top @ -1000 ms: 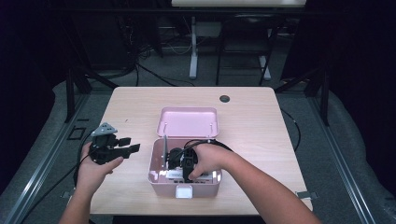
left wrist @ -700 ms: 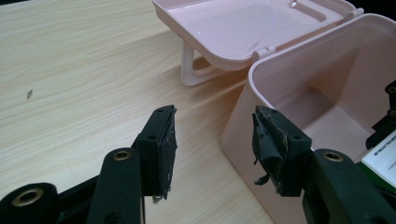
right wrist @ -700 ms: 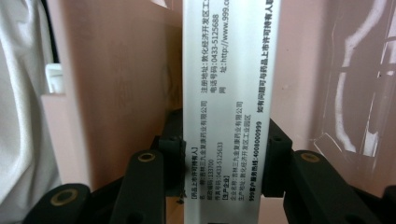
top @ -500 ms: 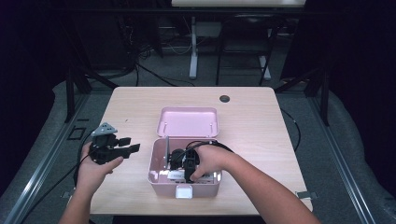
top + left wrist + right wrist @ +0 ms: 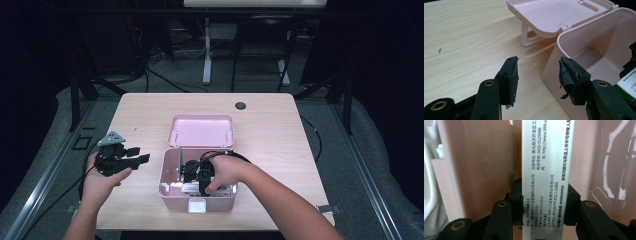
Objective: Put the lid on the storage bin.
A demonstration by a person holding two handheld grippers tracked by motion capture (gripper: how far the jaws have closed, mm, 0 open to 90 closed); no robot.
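High view: a pink storage box (image 5: 172,192) stands on the wooden surface (image 5: 280,130), near the person's edge of it, with its hinged lid (image 5: 201,131) thrown back and lying flat just behind the box, inner face up. The right claw (image 5: 192,176) is down inside the box, with the person's right hand (image 5: 225,172) over the box's right half. A thin grey upright strip (image 5: 180,160) stands inside the box along its left wall.

In the right gripper view, the right claw (image 5: 543,202) is clamped on a white medicine carton (image 5: 545,170), printed with black Chinese text and a phone number; both black pads press against its narrow sides. The carton stands between the box's pink inner walls (image 5: 474,157), running up and away from the jaws.

The left claw (image 5: 131,156) is held just left of the box, above the surface, in the person's left hand (image 5: 102,182), and does not touch the box. In the left gripper view, the left claw (image 5: 539,75) stands wide open with nothing between its worn pads (image 5: 566,75); the box's left wall (image 5: 554,70) lies just beyond the farther jaw, and the lid (image 5: 554,15) rests behind the box on its white handle (image 5: 525,37). A green and white carton edge (image 5: 627,85) shows inside the box at the right of that view.
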